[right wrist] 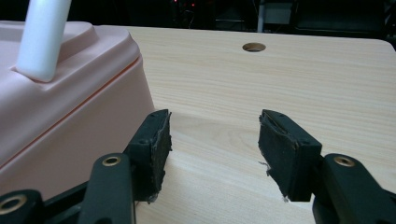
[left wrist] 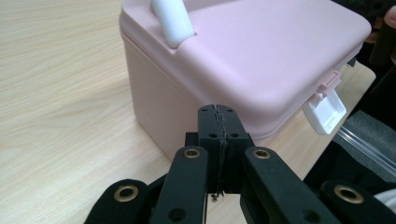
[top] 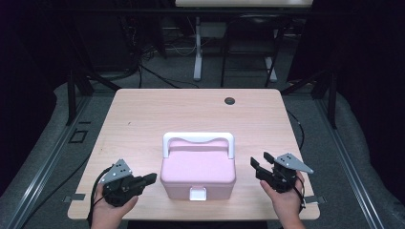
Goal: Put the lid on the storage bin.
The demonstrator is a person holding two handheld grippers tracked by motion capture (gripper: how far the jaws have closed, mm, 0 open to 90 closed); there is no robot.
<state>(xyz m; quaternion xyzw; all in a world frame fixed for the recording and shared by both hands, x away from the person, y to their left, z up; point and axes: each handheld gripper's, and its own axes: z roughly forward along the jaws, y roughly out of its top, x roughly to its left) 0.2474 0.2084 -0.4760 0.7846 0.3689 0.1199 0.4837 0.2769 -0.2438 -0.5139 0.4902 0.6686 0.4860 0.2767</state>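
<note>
Now, taking the pink box [top: 198, 174] as my landmark: it sits near the bench's [top: 143, 119] front edge, white handle [top: 198, 139] upright across its far side, white latch [top: 197, 193] facing me. Left of it, my left gripper [top: 152, 178] lies low with jaws pressed together on nothing, tips just short of the box's left wall. Right of it, my right gripper [top: 260, 164] has jaws parted around bare wood, clear of the box's side. Beyond the box, open bench runs back to a small round hole [top: 230, 100].

Matt pink plastic box [top: 198, 171], glossy white handle [top: 198, 139], pale wood-grain table [top: 143, 114]
</note>
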